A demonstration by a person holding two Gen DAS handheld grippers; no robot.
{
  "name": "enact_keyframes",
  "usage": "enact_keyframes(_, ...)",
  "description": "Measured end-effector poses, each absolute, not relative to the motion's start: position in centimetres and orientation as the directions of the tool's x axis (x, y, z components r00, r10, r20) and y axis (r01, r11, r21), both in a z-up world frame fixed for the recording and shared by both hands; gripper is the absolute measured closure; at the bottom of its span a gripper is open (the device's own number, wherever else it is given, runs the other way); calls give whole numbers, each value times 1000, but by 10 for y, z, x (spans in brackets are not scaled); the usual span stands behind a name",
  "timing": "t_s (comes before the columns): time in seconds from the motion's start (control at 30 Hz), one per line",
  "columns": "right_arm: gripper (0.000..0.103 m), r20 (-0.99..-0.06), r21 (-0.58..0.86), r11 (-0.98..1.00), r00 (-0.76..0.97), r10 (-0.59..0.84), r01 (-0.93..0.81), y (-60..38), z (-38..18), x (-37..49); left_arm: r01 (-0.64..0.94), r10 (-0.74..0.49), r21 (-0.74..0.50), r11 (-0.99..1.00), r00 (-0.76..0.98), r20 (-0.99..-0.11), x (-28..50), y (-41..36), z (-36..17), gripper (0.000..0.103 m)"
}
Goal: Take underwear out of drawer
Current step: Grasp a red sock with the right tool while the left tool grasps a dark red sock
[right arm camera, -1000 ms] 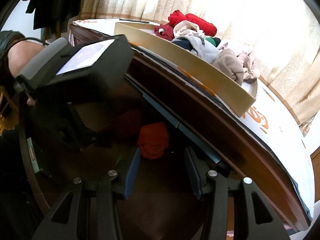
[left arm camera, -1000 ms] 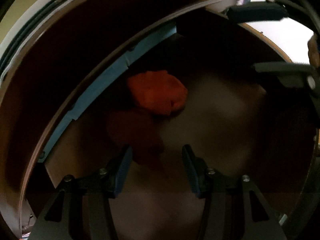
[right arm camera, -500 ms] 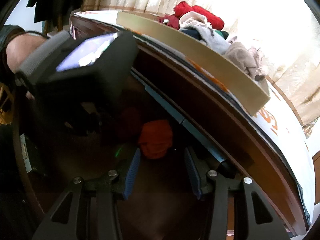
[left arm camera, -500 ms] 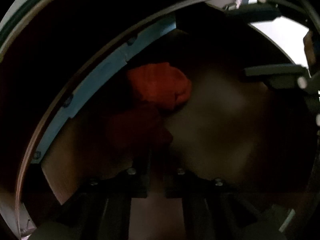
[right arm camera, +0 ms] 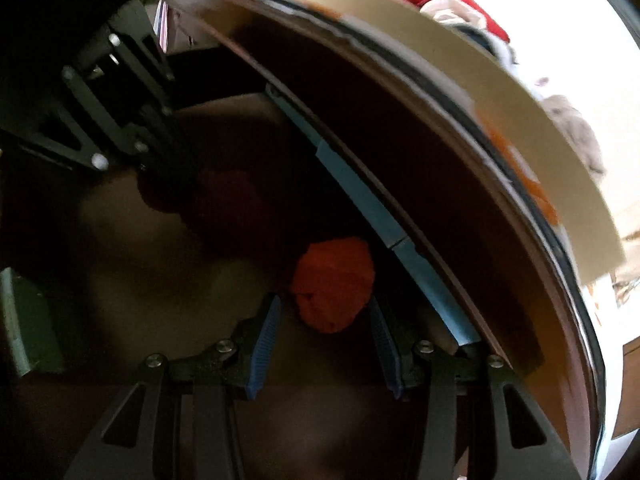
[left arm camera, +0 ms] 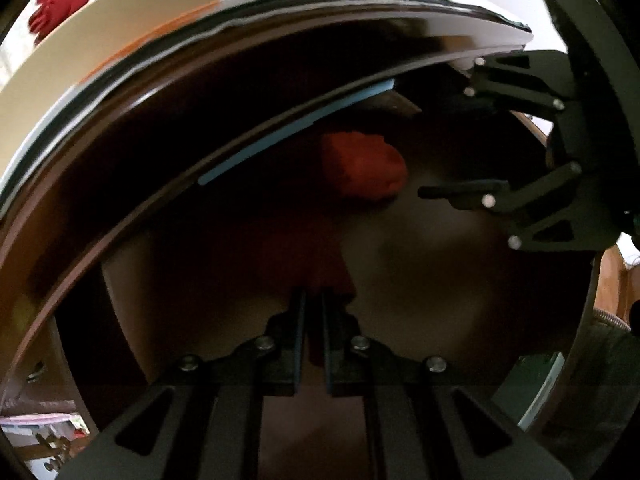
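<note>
The left gripper [left arm camera: 311, 320] has its fingers clamped on the dark red underwear [left arm camera: 328, 276] inside the drawer [left arm camera: 420, 292]. The right gripper [right arm camera: 326, 344], fingers apart, straddles the orange underwear [right arm camera: 332, 284]. Neither garment is out yet.

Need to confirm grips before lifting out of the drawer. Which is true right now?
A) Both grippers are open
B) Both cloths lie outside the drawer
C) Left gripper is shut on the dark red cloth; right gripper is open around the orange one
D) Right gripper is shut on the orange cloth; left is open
C: the left gripper pinches the dark red cloth, while the right gripper's fingers stand apart either side of the orange cloth.
</note>
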State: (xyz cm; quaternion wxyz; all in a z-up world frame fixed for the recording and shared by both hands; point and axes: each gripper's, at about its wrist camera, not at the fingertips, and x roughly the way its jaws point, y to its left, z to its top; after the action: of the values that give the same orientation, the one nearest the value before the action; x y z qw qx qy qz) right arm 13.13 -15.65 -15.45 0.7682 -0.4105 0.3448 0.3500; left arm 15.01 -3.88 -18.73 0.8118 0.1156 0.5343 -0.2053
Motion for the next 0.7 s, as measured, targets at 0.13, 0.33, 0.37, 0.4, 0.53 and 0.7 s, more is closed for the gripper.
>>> enact_keyframes(0.13, 54, -827, -422, 394, 524, 202, -817, -145, -169, 133, 457, -218, -45, 888, 335, -917, 165, -35, -193, 98)
enact_keyframes(0.33, 54, -841, -432, 396, 521, 148, -810, -138, -180, 143, 487, -169, 10, 874, 323, -931, 194, -41, -200, 68)
enact_keyframes(0.37, 54, -842, -430, 397, 519, 148, -811, -138, -180, 143, 491, -164, 12, 871, 314, -935, 196, -43, -202, 64)
enact_keyframes(0.4, 54, -843, -430, 397, 518, 146, -811, -138, -181, 143, 495, -166, 9, 869, 308, -937, 198, -44, -203, 61)
enact_keyframes(0.53, 54, -850, -428, 386, 509, 134, -817, -135, -185, 148, 523, -153, 28, 852, 300, -942, 203, -58, -206, 45)
enact_keyframes(0.7, 54, -856, -417, 395, 500, 131, -818, -126, -185, 156, 530, -147, 25, 847, 281, -948, 217, -65, -211, 44)
